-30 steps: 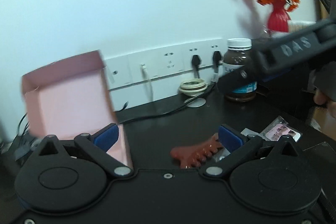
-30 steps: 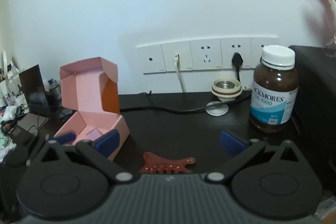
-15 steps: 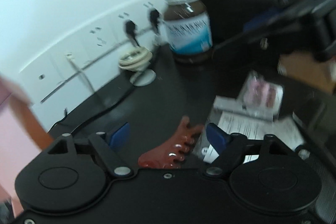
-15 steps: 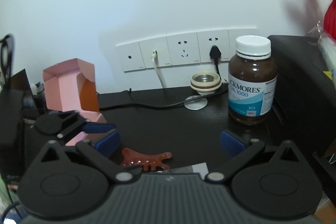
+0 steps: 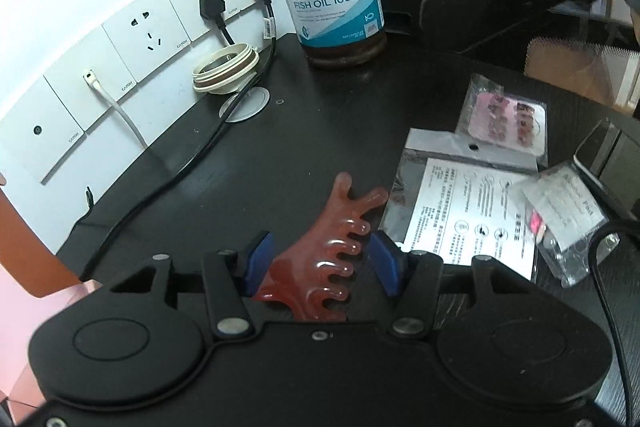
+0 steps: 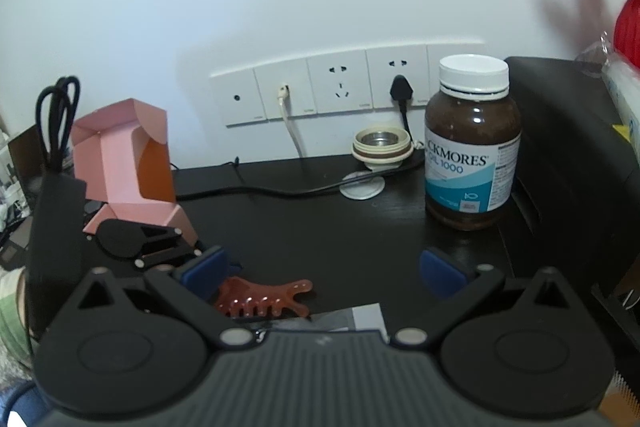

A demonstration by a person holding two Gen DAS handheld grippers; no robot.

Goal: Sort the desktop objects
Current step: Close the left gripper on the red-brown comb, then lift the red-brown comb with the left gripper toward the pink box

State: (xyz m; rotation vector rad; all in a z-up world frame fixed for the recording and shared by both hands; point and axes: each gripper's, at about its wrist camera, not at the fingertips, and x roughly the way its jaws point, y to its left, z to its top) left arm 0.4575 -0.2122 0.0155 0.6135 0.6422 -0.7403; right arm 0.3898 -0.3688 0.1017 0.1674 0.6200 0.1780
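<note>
Left wrist view: we are straddling the translucent reddish-brown resin comb (image 5: 320, 255) on the black desktop (image 5: 300, 147) with our left gripper (image 5: 320, 259), jaws part-open around it, likely readying a grasp, while our right gripper (image 6: 320, 273) is hovering wide, empty.

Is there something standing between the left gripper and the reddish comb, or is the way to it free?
Nothing visible stands between them. The reddish comb already lies between the blue pads of the left gripper, which are open around it. The clear packet with the printed sheet lies just beside the comb's far prongs, not in the way.
</note>
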